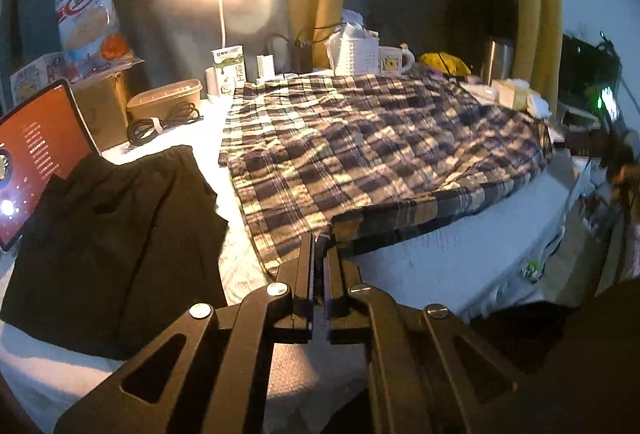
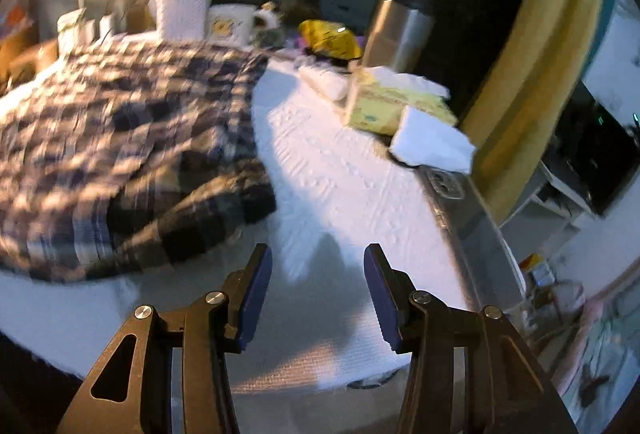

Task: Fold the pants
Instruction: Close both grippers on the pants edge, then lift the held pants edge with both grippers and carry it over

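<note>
The plaid pants (image 1: 360,150), checked in dark navy, cream and tan, lie spread wide and mostly flat over the white-covered worktop (image 1: 460,254), wrinkled in places. Along their near edge a strip of cloth is turned up and over onto itself, raised off the surface. In the right wrist view the same pants (image 2: 120,138) appear blurred, their near hem bunched in loose folds.
</note>
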Available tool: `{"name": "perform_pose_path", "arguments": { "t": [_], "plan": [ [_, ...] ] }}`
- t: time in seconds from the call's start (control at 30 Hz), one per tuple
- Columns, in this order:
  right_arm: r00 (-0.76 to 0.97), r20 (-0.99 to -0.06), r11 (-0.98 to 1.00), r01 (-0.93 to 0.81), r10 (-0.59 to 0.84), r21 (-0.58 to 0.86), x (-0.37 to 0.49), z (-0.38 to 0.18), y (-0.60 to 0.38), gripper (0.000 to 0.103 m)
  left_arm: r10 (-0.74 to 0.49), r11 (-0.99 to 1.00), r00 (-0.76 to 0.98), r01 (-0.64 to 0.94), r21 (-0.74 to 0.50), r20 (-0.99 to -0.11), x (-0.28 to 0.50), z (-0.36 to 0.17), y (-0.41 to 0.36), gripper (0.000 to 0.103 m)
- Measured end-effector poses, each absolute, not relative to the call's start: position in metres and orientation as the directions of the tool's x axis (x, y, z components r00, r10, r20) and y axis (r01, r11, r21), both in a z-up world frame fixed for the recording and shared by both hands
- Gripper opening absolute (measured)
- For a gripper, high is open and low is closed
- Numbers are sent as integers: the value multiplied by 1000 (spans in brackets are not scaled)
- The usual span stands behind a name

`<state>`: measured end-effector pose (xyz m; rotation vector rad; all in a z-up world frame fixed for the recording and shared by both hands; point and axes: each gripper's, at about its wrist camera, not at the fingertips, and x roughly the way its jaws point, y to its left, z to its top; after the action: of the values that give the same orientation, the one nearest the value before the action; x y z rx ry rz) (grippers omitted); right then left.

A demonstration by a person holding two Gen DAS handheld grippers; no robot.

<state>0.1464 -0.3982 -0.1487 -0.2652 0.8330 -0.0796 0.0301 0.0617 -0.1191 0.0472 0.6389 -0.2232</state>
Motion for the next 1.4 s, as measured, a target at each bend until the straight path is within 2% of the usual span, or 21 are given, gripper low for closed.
{"name": "perform_pose_path", "arguments": {
  "t": [0.03,0.07,0.1,0.13,0.23,0.37,0.4,0.43,0.5,0.53,0.8,1.13,1.4],
  "plan": [
    [666,-730,959,-78,-153,-272,147,-153,-393,53,-194,976,780,217,-34,-595,32,-117,64,2],
    [669,-731,947,-133,-132,-292,147,-157,-385,68,-194,976,780,212,-41,-595,33,-115,65,2],
    [679,-725,934,-177,-112,-310,146,-160,-377,89,-194,977,781,208,-46,-594,34,-114,67,2],
    [692,-717,920,-222,-85,-323,145,-162,-369,96,-193,978,782,205,-48,-593,35,-113,68,2],
    [715,-698,901,-281,-34,-331,149,-164,-352,97,-178,981,786,186,-48,-592,39,-110,73,2],
    [734,-678,933,-221,-34,-285,167,-164,-355,97,-176,982,791,179,-53,-586,42,-106,77,2],
    [736,-677,942,-211,-22,-260,170,-163,-357,95,-175,983,792,178,-53,-585,43,-104,77,2],
    [738,-675,948,-211,-6,-239,173,-161,-358,88,-179,982,795,180,-56,-580,43,-102,77,2],
    [739,-674,955,-210,14,-211,176,-160,-358,30,-186,981,802,183,-62,-567,44,-98,77,2],
    [738,-675,957,-198,4,-211,178,-160,-358,27,-189,981,807,183,-68,-560,45,-97,77,2],
    [754,-656,974,-170,28,-153,175,-146,-364,25,-215,977,838,182,-113,-501,55,-78,76,2],
    [814,-579,981,-151,51,-125,172,-99,-366,25,-141,990,873,125,-65,-467,66,-41,79,2],
    [837,-538,985,-160,102,-62,179,-70,-370,25,-119,992,911,91,-88,-395,75,-12,87,2]
  ]
}}
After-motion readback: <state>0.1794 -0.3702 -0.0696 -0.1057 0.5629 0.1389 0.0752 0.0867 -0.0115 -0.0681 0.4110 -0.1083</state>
